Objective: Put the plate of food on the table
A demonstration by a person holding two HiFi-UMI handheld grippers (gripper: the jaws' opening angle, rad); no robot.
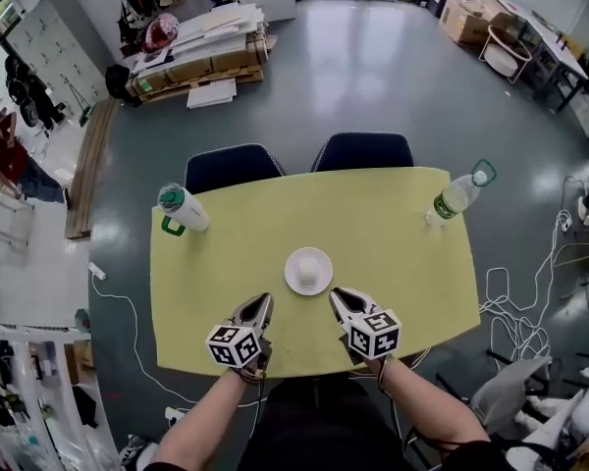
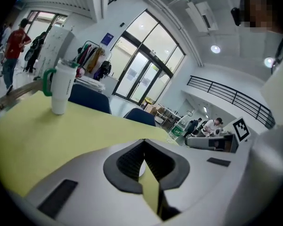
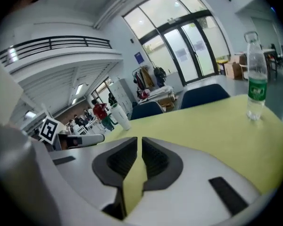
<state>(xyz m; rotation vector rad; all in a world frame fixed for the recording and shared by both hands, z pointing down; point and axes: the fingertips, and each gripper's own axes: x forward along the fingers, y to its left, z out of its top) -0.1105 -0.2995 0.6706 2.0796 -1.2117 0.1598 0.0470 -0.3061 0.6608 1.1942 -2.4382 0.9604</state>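
Observation:
A white plate (image 1: 308,270) with a small pale piece of food rests on the yellow table (image 1: 393,234), near its middle. My left gripper (image 1: 265,301) hovers just left of and nearer than the plate, jaws together and empty. My right gripper (image 1: 337,295) mirrors it on the plate's near right, also closed on nothing. In the left gripper view the left gripper (image 2: 144,143) has its dark pads meeting over the tabletop. The right gripper view shows the right gripper (image 3: 139,143) with only a thin slit between its pads.
A white tumbler with a green handle (image 1: 184,210) stands at the table's far left, and a clear water bottle (image 1: 457,195) at the far right. Two dark blue chairs (image 1: 234,167) are tucked in at the far side. Cables (image 1: 515,312) lie on the floor to the right.

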